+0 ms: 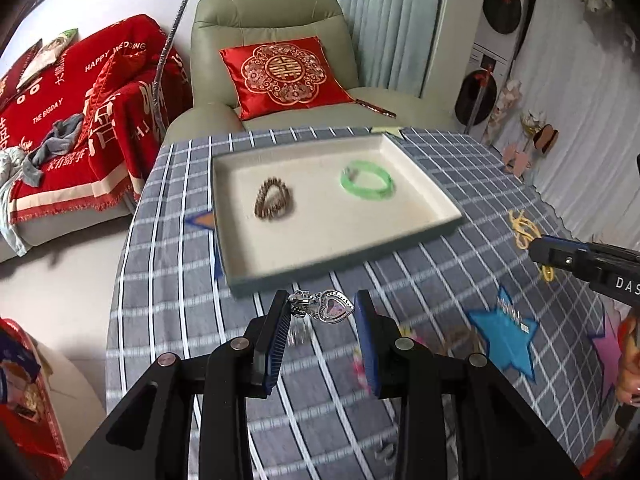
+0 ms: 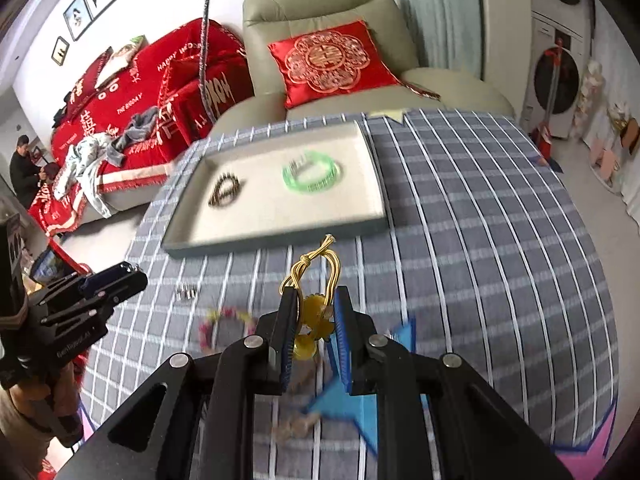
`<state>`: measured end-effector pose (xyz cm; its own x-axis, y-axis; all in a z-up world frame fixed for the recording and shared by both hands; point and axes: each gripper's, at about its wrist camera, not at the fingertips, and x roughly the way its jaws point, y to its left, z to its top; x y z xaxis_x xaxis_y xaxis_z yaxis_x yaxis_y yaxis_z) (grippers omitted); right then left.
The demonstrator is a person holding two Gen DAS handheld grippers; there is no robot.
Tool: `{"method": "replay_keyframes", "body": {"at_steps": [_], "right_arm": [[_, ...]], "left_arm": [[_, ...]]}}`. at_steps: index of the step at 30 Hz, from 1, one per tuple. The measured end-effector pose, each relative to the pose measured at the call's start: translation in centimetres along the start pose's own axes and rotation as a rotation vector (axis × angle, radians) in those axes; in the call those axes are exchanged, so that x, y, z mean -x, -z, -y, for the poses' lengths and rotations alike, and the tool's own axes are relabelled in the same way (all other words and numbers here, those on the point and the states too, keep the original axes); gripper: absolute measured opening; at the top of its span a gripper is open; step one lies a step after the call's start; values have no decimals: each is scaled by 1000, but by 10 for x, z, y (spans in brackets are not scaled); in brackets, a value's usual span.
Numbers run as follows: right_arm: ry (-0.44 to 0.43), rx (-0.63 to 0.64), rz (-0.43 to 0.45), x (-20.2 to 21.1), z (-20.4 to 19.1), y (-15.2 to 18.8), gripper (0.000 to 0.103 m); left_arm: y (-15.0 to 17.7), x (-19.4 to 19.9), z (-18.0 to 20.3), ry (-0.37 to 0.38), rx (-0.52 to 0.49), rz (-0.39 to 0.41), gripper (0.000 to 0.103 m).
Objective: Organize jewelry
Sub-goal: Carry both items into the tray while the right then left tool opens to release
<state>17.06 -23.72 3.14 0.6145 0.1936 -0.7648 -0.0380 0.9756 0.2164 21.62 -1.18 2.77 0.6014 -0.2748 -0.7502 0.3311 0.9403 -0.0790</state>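
Carrying pieces toward the tray point(image 1: 436, 196), we pinch a yellow cord charm point(image 2: 314, 320) between the right gripper point(image 2: 316, 320) fingers. The left gripper point(image 1: 322, 308) fingers gape wide around a heart pendant point(image 1: 334, 306); whether it hangs from one pad we cannot tell.

A home living room: a pale green leather armchair point(image 1: 272, 32) carrying a red embroidered satin cushion point(image 1: 286, 74), a red wedding throw point(image 1: 80, 120) over what looks like a sofa, 3 framed wall pictures point(image 2: 90, 4).

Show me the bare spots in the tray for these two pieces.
In the tray, free floor lies along the near rim, below the beaded bracelet and the green bangle, and in the gap between them. The far corners look bare too. The cloth nearer the grippers is more crowded: loose pieces and star patches.
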Motion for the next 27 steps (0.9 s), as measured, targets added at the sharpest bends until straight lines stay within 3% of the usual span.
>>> {"method": "replay_keyframes", "body": {"at_steps": [8, 12, 22, 27], "right_arm": [[-38, 37, -26, -50, -8, -65, 20], [-24, 41, -86, -89, -5, -86, 20], [32, 30, -214, -168, 14, -99, 20], [40, 15, -221, -189, 18, -102, 20]], "left_arm": [[-58, -48, -15, -46, 26, -17, 47], [-74, -83, -16, -75, 13, -52, 48], [-74, -152, -13, -104, 28, -155, 48], [-74, -166, -12, -147, 15, -158, 48]]}}
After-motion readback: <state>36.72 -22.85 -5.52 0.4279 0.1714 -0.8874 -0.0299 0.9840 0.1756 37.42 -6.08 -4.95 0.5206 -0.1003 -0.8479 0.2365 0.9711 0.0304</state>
